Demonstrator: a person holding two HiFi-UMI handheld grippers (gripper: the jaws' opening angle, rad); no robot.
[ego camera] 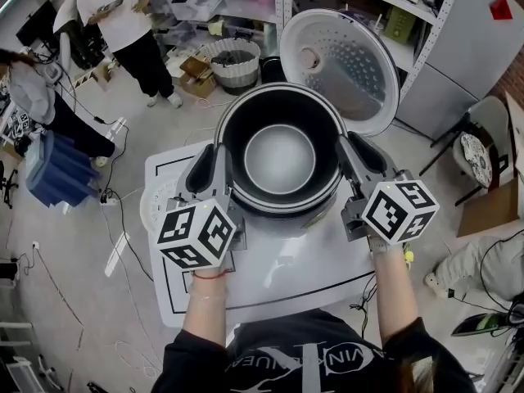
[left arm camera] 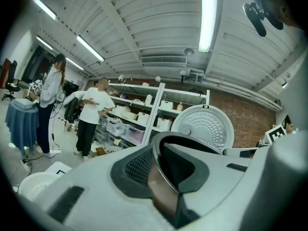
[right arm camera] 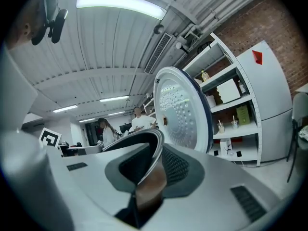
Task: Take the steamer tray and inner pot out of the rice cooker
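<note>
Dark metal rim held on two sides: the jaws of the left gripper (left arm camera: 159, 177) are clamped on the left edge of the inner pot (left arm camera: 192, 143), one pad inside the wall and one outside; the jaws of the right gripper (right arm camera: 147, 177) are clamped likewise on the pot's right edge; both grippers lie about level. The pot, empty and pale at the bottom, sits in the mouth of the rice cooker (ego camera: 286, 211), its rim apparently just above the cooker's; the lid (ego camera: 340, 68) stands open behind. A white round piece, probably the steamer tray (ego camera: 151, 207), lies on the surface (ego camera: 278, 281) just left of the cooker. Step in hand: taking out the pot; the next move calls for a straight, even raise by both hands until the base clears the cooker, then a shift aside to bare surface.
</note>
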